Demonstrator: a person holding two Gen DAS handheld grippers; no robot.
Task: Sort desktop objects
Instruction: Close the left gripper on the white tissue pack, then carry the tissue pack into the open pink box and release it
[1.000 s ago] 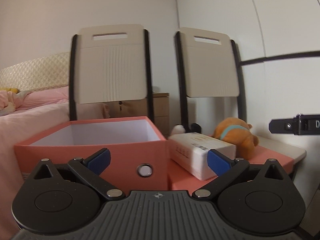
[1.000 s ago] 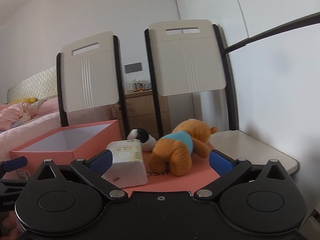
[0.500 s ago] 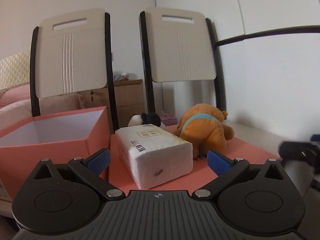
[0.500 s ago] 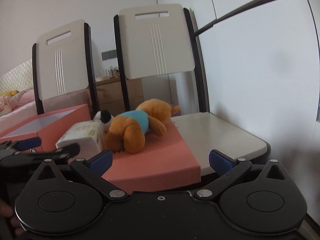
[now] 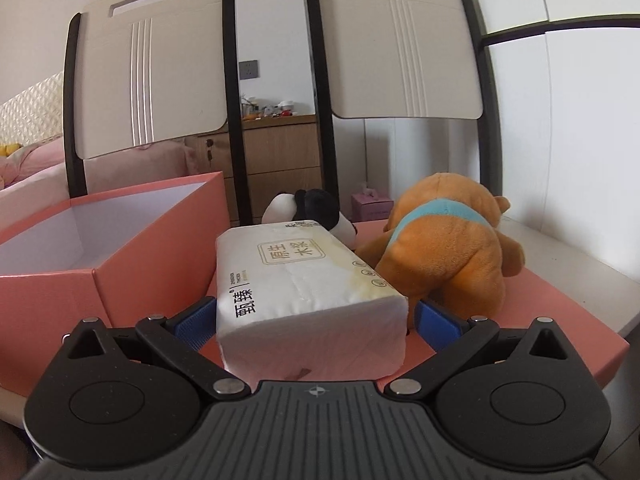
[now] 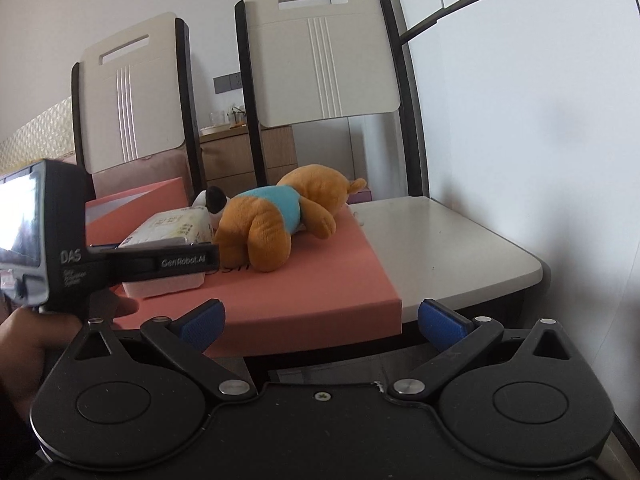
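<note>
A white tissue pack (image 5: pixel 304 280) lies on the pink box lid (image 5: pixel 560 320). My left gripper (image 5: pixel 312 322) is open, its blue pads on either side of the pack's near end; contact cannot be told. An orange plush bear (image 5: pixel 444 248) with a teal shirt lies right of the pack, a black-and-white plush (image 5: pixel 312 210) behind it. An open pink box (image 5: pixel 120 264) stands to the left. My right gripper (image 6: pixel 322 320) is open and empty, before the lid's (image 6: pixel 320 276) front edge. The right wrist view shows the pack (image 6: pixel 168 232), the bear (image 6: pixel 276 220) and the left gripper's body (image 6: pixel 80 248).
Two cream chair backs (image 5: pixel 400 48) stand behind the white table (image 6: pixel 440 248). A wooden drawer cabinet (image 5: pixel 280 152) is further back, a white wall to the right, and a pink bed (image 5: pixel 24 160) to the left.
My left gripper has swung right from the pink box and closed in on the tissue pack, which now sits between its pads. My right gripper has drawn back and to the right.
</note>
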